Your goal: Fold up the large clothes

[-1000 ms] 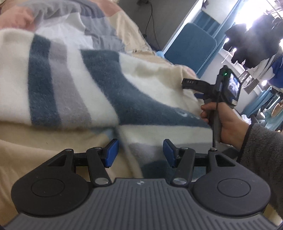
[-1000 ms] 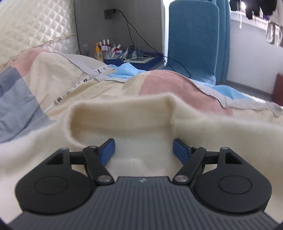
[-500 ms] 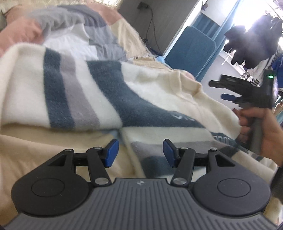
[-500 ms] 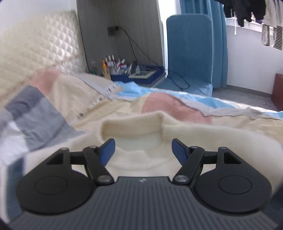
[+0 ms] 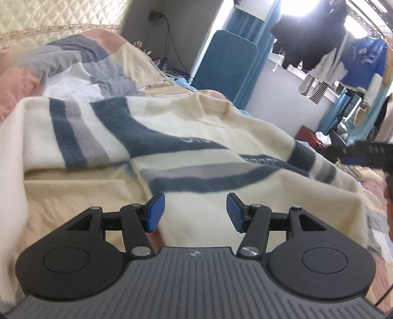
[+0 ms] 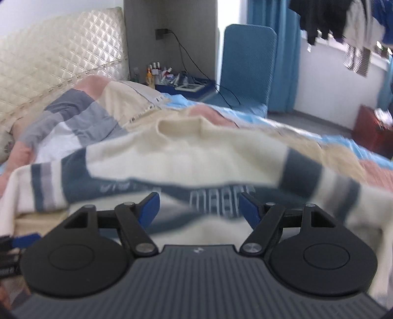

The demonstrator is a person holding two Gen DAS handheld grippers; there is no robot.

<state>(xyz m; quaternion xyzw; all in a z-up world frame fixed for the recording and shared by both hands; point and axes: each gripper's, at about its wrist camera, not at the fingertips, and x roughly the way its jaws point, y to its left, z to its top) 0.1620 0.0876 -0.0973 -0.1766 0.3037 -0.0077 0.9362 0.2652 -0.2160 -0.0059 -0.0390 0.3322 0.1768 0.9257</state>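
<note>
Cream sweater (image 5: 186, 137) with blue-grey stripes lies spread flat on the bed (image 5: 81, 61), collar (image 6: 181, 125) toward the headboard (image 6: 59, 56). Left claw (image 5: 194, 211): jaws apart, holding nothing, above the sweater's near hem. Right claw (image 6: 199, 208): jaws apart, holding nothing, above the lettered stripe. Blue chair (image 6: 248, 66) stands beside the bed.

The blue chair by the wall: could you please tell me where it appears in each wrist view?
Left wrist: blue chair sits upper centre-right, beyond the striped sweater.
Right wrist: blue chair sits upper centre-right, behind the sweater's collar.
Shared landmark: wall socket with black cable.
</note>
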